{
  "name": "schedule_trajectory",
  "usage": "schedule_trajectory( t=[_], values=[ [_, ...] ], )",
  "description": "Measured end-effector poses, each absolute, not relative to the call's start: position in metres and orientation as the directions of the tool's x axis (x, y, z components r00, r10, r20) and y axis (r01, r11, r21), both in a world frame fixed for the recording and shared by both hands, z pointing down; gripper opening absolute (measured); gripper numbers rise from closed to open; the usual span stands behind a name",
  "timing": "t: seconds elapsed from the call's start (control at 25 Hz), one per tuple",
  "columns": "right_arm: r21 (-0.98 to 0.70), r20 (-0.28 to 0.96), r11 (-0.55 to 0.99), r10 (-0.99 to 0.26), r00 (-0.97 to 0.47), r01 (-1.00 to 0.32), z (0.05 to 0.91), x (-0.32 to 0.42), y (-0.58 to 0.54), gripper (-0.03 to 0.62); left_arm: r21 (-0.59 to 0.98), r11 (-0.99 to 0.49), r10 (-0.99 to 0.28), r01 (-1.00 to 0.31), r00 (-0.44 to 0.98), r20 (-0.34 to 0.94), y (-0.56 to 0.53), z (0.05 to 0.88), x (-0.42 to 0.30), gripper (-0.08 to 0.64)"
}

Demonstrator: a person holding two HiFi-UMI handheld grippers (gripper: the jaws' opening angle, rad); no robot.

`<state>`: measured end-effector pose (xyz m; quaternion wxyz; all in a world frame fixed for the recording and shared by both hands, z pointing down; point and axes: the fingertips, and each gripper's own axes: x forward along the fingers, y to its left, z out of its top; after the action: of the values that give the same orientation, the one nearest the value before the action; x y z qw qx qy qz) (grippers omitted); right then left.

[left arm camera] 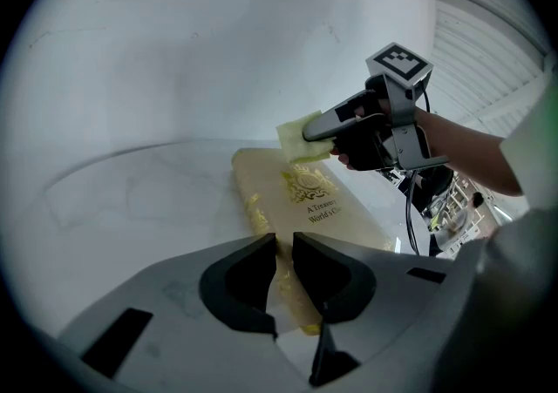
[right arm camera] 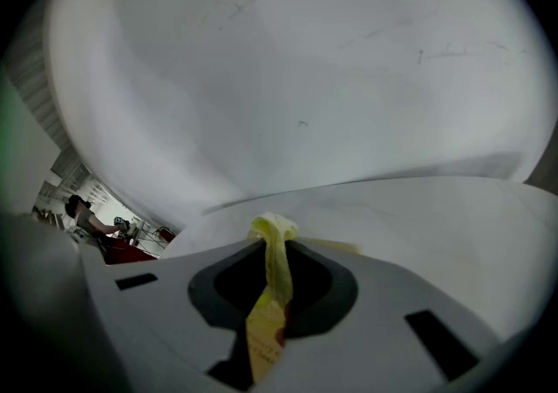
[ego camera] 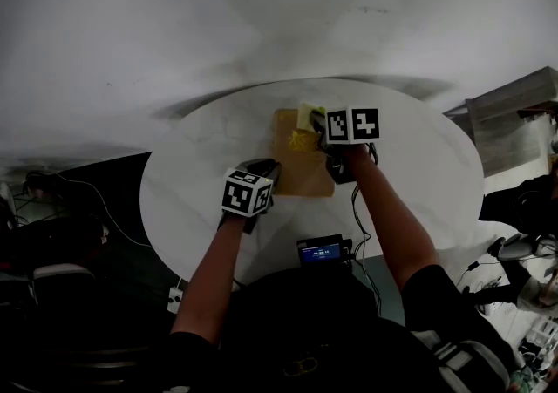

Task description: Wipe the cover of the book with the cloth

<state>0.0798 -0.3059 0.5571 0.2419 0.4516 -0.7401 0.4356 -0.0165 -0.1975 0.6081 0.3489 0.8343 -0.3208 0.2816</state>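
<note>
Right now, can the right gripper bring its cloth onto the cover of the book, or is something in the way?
Probably yes. The right gripper pinches the cloth at the far end of the book, and the cover beside it lies bare. The left gripper grips only the near edge.

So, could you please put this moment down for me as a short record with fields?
surface: round white table
book: tan cover with gold print, lying flat near the table's middle
cloth: yellow, at the book's far end
right gripper: shut on the cloth
left gripper: at the book's near end, jaws close together, cover showing in the gap; grip unclear
cloth touching cover: cannot tell
</note>
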Motion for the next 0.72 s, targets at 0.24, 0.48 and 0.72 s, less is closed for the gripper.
schedule_trajectory(
  t=[0.24,0.48,0.72],
  values=[
    [-0.438,0.753,0.265,-0.414,-0.512,-0.859,0.564,0.043,-0.295,0.087,0.401,-0.550,-0.338,-0.732,0.635,0.695,-0.196,0.609,-0.018,0.066],
    [-0.466,0.752,0.273,-0.379,-0.539,-0.842,0.571,0.022,-0.291,0.087,0.402,-0.547,-0.338,-0.734,0.633,0.696,-0.197,0.608,-0.017,0.066],
    [-0.475,0.761,0.266,-0.354,-0.543,-0.839,0.583,0.014,-0.287,0.087,0.405,-0.542,-0.342,-0.736,0.634,0.694,-0.197,0.609,-0.018,0.066]
  ],
)
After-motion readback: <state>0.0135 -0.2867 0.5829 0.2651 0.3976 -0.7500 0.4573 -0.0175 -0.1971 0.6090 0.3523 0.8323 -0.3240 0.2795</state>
